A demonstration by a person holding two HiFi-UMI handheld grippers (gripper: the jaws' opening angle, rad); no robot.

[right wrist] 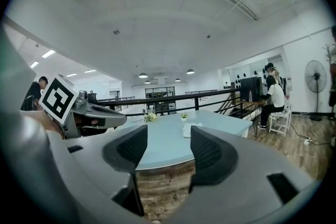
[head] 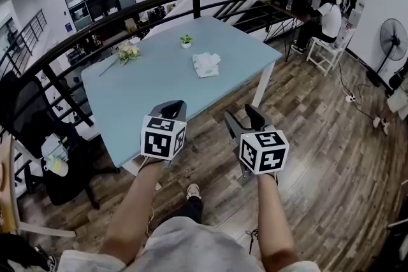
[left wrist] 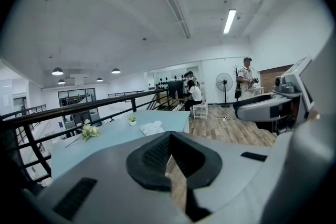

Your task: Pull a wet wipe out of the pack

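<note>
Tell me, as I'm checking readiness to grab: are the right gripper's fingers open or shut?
Open. The right gripper shows its fingers well apart in its own view, only the table and floor between them.

White bundle point(head: 206, 64) on the counter point(head: 127, 105): too small to tell pack from loose wipe in all 3 views. Counter's near edge: partly hidden behind the left tongs point(head: 173, 109) in the head view. Person's lap point(head: 191, 242): cut off by that view's bottom edge.

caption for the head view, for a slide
Left gripper shut, right gripper open, both short of a blue table bearing a wipe pack, a potted plant and flowers.
</note>
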